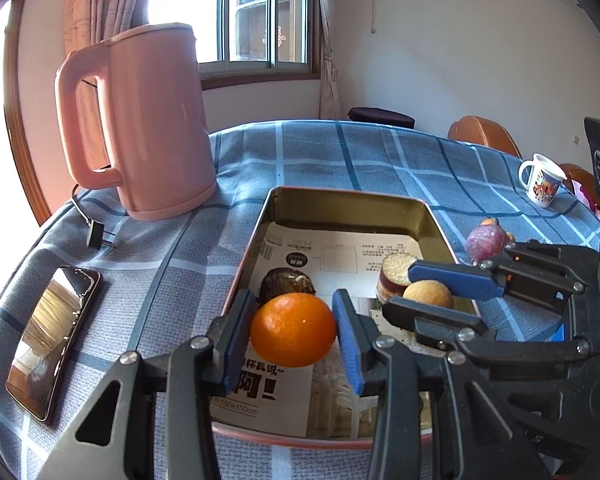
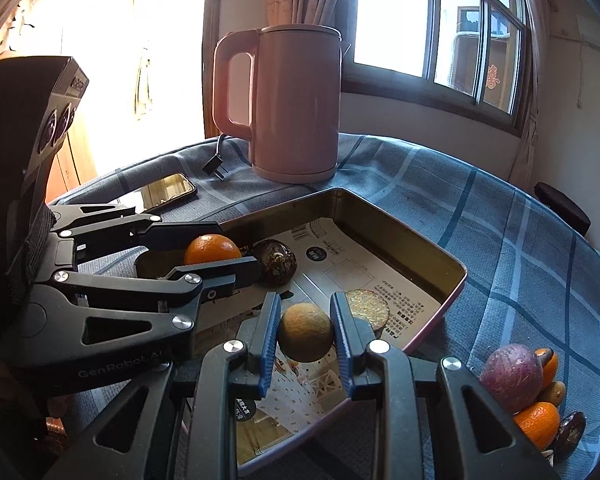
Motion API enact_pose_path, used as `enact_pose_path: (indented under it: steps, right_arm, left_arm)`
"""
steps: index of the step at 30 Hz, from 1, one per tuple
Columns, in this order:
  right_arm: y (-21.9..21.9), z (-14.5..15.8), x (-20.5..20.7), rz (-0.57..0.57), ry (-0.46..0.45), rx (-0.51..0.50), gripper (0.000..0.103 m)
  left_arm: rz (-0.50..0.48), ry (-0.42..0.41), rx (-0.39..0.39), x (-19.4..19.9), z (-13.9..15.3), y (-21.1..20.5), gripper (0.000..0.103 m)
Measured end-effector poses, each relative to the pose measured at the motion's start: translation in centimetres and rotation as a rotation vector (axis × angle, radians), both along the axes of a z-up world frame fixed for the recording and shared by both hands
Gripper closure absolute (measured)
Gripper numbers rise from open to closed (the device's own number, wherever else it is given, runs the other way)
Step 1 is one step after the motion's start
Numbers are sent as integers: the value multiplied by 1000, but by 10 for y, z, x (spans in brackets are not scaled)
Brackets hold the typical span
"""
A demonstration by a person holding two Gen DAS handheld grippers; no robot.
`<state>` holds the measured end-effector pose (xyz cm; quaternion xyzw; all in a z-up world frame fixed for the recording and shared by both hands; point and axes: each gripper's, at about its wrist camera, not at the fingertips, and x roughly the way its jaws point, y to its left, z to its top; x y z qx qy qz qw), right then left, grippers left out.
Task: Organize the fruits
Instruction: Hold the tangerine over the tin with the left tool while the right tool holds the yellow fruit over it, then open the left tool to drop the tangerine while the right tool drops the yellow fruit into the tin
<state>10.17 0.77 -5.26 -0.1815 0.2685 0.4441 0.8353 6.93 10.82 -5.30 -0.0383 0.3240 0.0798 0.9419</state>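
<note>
A tin tray (image 1: 342,196) sits on the table (image 1: 340,152), paper sheets (image 1: 340,254) lining its floor. Behind its left corner stands a kettle (image 1: 148,120); left of the tray lies a phone (image 1: 54,340). A pile of fruit (image 2: 528,392) rests right of the tray, a mug (image 1: 542,180) farther back.

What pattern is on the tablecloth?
Blue-grey checks with pale and dark stripes on the tablecloth, clearest in the left wrist view.

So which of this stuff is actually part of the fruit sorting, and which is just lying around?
Part of the job:
orange in left claw
tan round fruit in right claw
metal tray
dark fruit
fruit pile

Lying about:
pink kettle
phone
mug
</note>
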Motion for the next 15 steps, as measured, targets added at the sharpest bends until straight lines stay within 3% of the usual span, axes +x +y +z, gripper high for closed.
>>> enact_pose_path:
  steps: [6,9,11,15]
  right_arm:
    - [2,-1,1,-3,6,-14,71]
    - [-5,1,4,-36,4,8,55]
    - [-13,4,6,-49,0,28,49]
    - [-44,16,0,-106,-70,46,47]
  left_arm:
    - [15,-5,-2,-3,-2,2,60]
    - [28,-31,-6,-7,2,3,55]
    - [27,-47,-15,-9,5,2,48]
    - [24,-125,-29,-20,19,-5,6]
